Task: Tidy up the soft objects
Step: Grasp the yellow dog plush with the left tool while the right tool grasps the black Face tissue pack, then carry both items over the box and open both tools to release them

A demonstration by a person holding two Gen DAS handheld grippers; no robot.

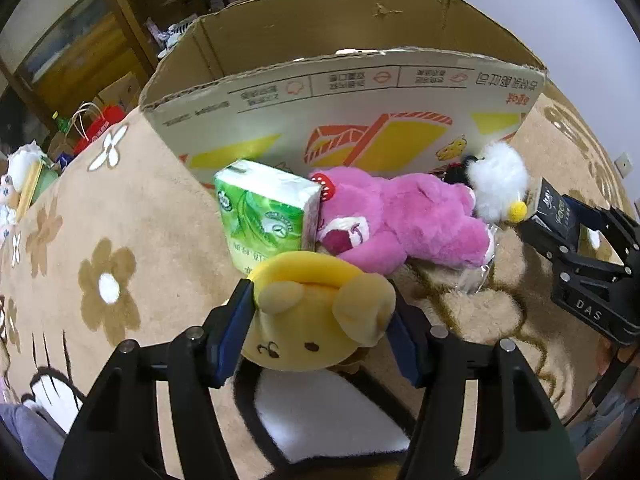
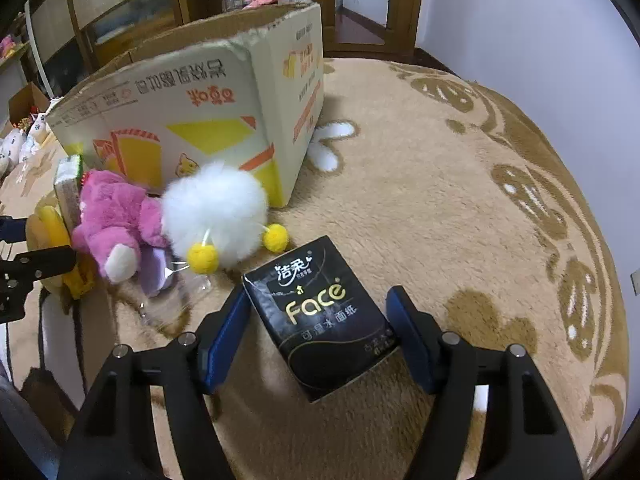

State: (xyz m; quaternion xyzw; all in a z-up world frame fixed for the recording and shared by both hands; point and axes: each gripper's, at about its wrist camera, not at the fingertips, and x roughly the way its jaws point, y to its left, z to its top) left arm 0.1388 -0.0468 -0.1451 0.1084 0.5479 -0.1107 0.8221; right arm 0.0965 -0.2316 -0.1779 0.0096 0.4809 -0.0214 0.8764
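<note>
Pick-up step, both sides. Left claw (image 1: pixel 320 316) pinching yellow bear plush (image 1: pixel 316 320) on rug (image 1: pixel 120 216) before cardboard box (image 1: pixel 344 92). Right claw (image 2: pixel 316 332) spread, straddling black tissue pack (image 2: pixel 320 320), not clamped. Next: squeeze, lift, drop in box.

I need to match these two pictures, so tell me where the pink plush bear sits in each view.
Left wrist view: the pink plush bear lies at centre, right of the green tissue pack, in front of the cardboard box.
Right wrist view: the bear lies at the left edge, left of the white pompom toy.
Shared landmark: the cardboard box behind it.
</note>
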